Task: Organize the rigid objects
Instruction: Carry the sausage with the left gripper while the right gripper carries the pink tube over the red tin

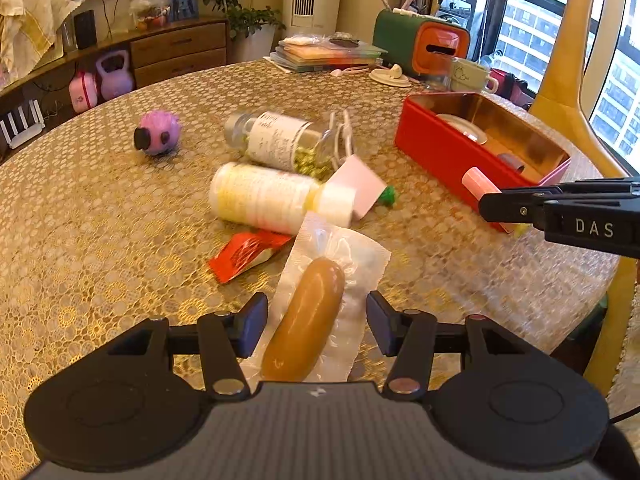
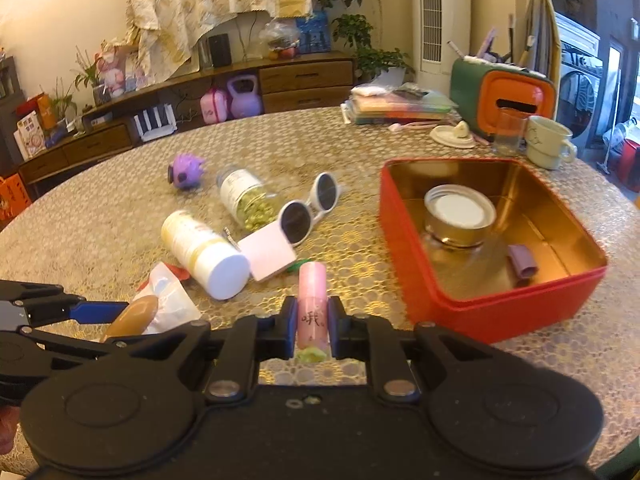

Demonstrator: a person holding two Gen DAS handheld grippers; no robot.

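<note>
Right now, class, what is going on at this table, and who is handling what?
A person is tidying items into a red tin using two handheld grippers. The right gripper is shut on a pink tube beside the tin. The left gripper straddles a vacuum-packed sausage, its pads apart from it. Bottles, sunglasses and a purple toy remain on the table.

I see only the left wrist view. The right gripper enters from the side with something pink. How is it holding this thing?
Observer: The right gripper is shut on a pink printed cylindrical tube; both pads press its sides.
Operator: What is the white thing in the red tin?
Observer: In the red rectangular metal tin, it is the lid of a glass jar.
Operator: And the clear thing behind the pill bottle?
Observer: White round-framed sunglasses with dark lenses, beside the clear bottle of green pills.
</note>
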